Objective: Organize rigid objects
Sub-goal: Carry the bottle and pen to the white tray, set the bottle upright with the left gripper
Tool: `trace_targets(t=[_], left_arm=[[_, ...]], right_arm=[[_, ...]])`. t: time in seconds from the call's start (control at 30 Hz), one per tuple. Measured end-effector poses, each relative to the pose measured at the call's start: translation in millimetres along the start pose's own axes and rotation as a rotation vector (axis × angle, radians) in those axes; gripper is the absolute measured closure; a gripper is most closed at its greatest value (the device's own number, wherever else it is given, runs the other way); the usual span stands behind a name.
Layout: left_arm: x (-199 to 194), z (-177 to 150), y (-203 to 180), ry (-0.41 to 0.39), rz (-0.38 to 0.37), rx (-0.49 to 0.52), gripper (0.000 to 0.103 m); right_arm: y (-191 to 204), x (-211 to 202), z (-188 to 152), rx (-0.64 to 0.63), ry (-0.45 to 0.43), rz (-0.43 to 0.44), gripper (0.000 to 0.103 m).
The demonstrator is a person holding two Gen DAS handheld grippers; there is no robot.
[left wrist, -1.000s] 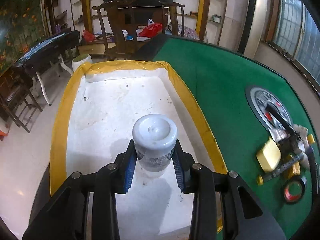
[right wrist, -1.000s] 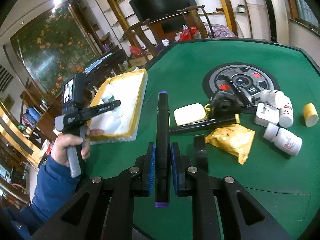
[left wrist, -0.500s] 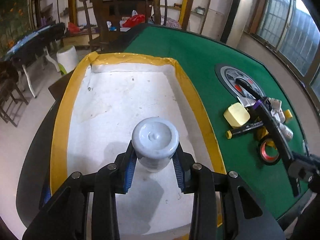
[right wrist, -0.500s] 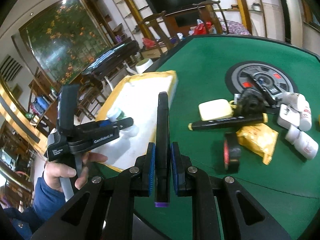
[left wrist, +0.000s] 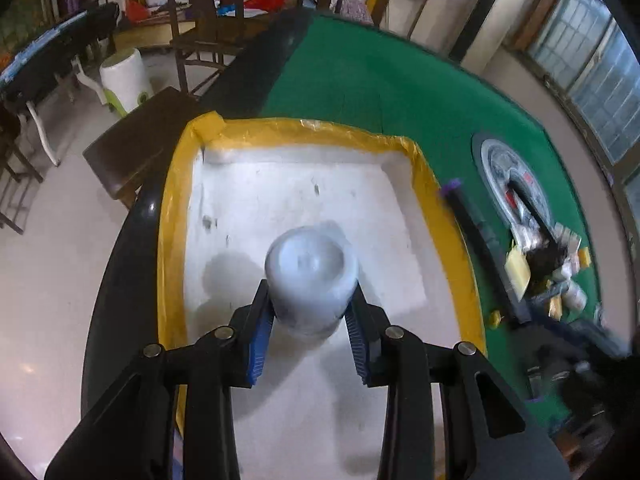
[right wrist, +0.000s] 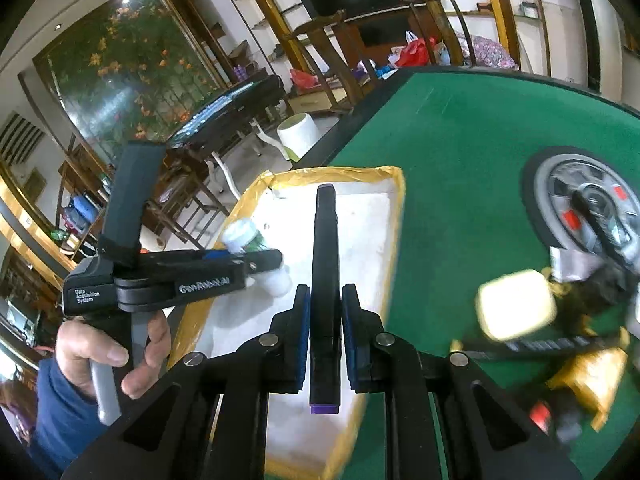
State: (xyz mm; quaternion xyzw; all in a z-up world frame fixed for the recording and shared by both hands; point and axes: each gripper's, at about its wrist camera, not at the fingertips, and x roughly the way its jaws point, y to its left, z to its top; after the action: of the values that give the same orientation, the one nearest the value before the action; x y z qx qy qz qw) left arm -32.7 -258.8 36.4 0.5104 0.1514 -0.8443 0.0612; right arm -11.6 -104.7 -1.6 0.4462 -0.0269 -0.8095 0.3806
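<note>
Hovering over the white yellow-rimmed tray point(left wrist: 172, 240) on the green table point(left wrist: 380, 80), the left gripper point(left wrist: 310, 320) clamps a white bottle point(left wrist: 310, 276); the right gripper point(right wrist: 325, 330) pinches a black marker point(right wrist: 325, 264) near the tray's right rim. Crowding risks a collision or drop. The left tool reads "GenRobot.AI", "Data Acquisition System".

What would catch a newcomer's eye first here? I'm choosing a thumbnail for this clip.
Most striking is the white bottle, clamped in the left gripper over the white tray with the yellow taped rim. Next is the long black marker with purple ends, pinched in the right gripper at the tray's near right edge. To the right, a blurred heap of small items lies on the green table.
</note>
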Motion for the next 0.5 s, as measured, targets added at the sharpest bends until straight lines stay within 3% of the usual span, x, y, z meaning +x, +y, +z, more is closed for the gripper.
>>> trace_targets(t=[0.27,0.5], left_arm=[[12,19,-1,-0.04,0.027,0.024,0.071],[21,21,5,-0.054,-0.018,-0.032,0.071]], right_arm=[[3,39,12,-0.007,0.034,-0.039,0.089],[-2,59,21,0.01,0.101,-0.076,0.089]])
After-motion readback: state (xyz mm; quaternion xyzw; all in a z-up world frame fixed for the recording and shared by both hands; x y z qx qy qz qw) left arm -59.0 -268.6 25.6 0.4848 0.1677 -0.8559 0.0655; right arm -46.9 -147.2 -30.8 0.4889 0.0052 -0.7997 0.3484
